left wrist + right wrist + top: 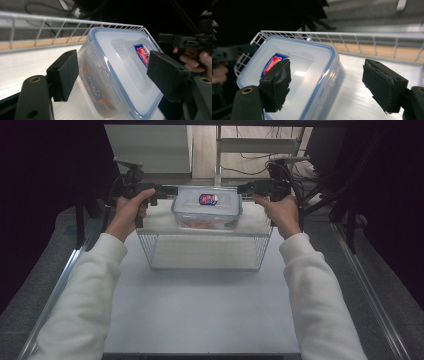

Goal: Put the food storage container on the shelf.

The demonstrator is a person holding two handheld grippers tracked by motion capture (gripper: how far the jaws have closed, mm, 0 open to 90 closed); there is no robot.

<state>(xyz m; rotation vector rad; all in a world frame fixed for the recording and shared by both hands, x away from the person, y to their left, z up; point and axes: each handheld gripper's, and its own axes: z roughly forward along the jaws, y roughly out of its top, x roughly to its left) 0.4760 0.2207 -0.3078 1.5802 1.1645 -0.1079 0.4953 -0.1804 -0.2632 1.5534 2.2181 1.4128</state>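
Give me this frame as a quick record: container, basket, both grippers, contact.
container: clear box with blue-rimmed lid, red-and-blue label on top, orange contents inside
basket: white wire basket; box stands in it, toward the far side
left gripper: at the box's left end, open
right gripper: at the box's right end, open
contact: left pads astride the box's end, not pressing on it; right pads apart, none seen pressing
table: white top
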